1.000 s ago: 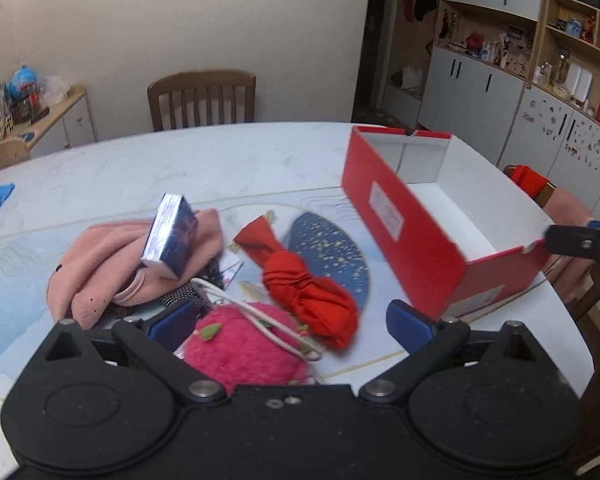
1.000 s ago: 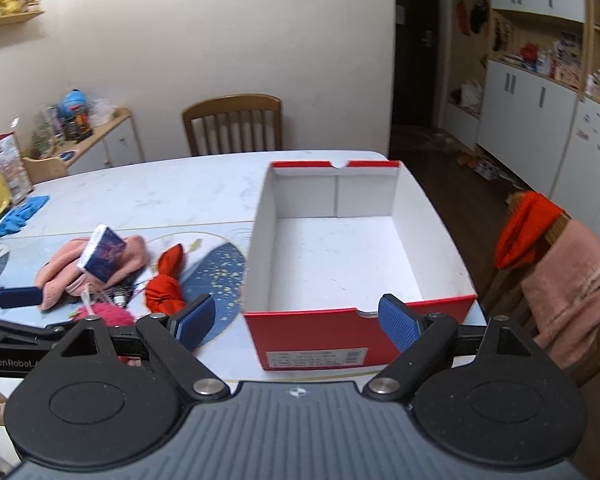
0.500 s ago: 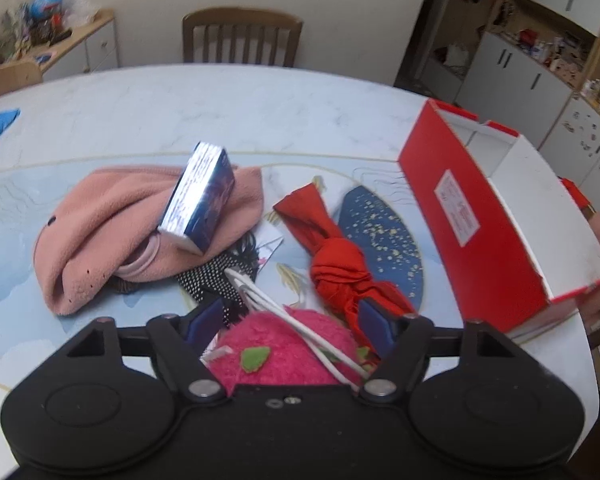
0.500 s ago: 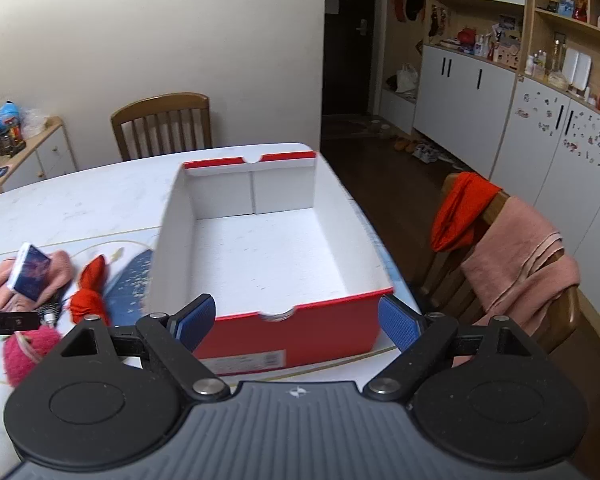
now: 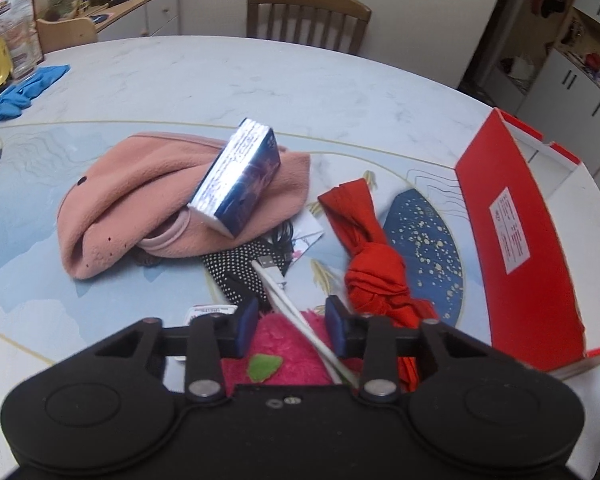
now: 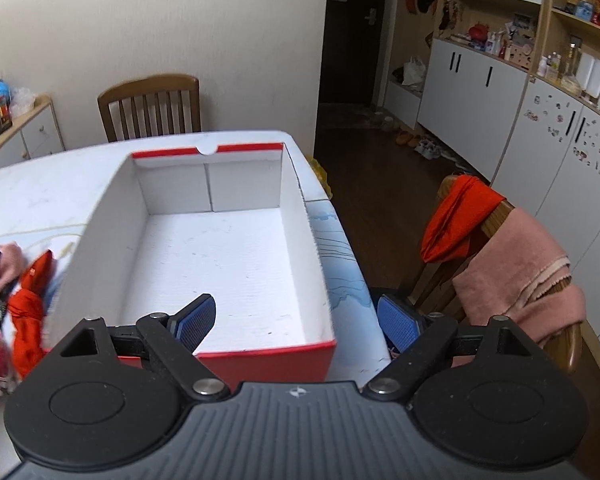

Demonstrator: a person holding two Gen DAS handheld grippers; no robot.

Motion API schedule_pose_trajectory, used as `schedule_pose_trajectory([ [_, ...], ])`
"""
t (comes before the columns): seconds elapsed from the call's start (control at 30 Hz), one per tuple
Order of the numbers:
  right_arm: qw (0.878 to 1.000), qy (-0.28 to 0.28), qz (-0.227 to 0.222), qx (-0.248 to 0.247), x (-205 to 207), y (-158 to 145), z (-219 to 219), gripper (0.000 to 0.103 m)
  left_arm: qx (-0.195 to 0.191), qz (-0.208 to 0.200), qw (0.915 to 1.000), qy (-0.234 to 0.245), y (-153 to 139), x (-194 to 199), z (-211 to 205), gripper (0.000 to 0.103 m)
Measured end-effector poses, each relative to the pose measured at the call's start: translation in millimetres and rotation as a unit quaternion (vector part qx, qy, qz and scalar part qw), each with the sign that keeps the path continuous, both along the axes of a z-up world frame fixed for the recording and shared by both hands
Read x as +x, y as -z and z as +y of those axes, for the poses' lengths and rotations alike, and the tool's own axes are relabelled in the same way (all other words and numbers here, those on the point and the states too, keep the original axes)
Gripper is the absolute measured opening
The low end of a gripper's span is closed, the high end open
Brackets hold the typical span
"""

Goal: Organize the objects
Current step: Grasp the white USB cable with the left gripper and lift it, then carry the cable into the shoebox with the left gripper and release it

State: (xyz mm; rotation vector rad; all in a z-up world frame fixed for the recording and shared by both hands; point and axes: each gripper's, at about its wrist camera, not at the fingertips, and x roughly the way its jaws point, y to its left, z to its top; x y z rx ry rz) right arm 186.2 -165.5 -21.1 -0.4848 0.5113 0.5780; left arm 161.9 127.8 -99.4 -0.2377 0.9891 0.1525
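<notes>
In the left wrist view, the left gripper (image 5: 291, 326) points down at a fluffy magenta plush toy with a green leaf patch (image 5: 278, 354), its jaws closing around the toy and the white USB cable (image 5: 284, 300) lying across it; the blue pads sit at the plush's sides, though whether they press it yet I cannot tell. Beyond lie a black polka-dot cloth (image 5: 240, 276), a knotted red cloth (image 5: 374, 264), a pink fleece hat (image 5: 140, 196) with a shiny blue rectangular box (image 5: 238, 178) tilted on it, and the red cardboard box (image 5: 516, 240) at right, all on the round marble-patterned table (image 5: 220, 80). In the right wrist view, the right gripper (image 6: 296, 324) hangs with jaws spread wide and empty over the near right corner of the red box (image 6: 220, 248), whose white interior is bare.
</notes>
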Motion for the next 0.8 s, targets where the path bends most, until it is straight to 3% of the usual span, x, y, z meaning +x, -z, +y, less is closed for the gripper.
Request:
schedule_pose_trajectory([
  [0.27, 0.999, -0.019, 0.016, -0.029, 39, 13, 8, 0.073, 0.017, -0.006, 0.9996, -0.020, -5, -1, -12, 0.015],
  [0.5, 0.997, -0.023, 0.052, -0.049, 60, 26, 15, 0.042, 0.018, -0.008, 0.9993, -0.032, -11, -1, -19, 0.007],
  [0.63, 0.996, -0.030, 0.062, -0.061, 65, 30, 17, 0.021, 0.040, -0.018, 0.9989, -0.019, -21, -5, -27, 0.004],
  [0.8, 0.995, -0.036, 0.072, -0.067, 70, 33, 17, 0.006, 0.055, -0.036, 0.9978, -0.009, -36, -11, -35, 0.003],
])
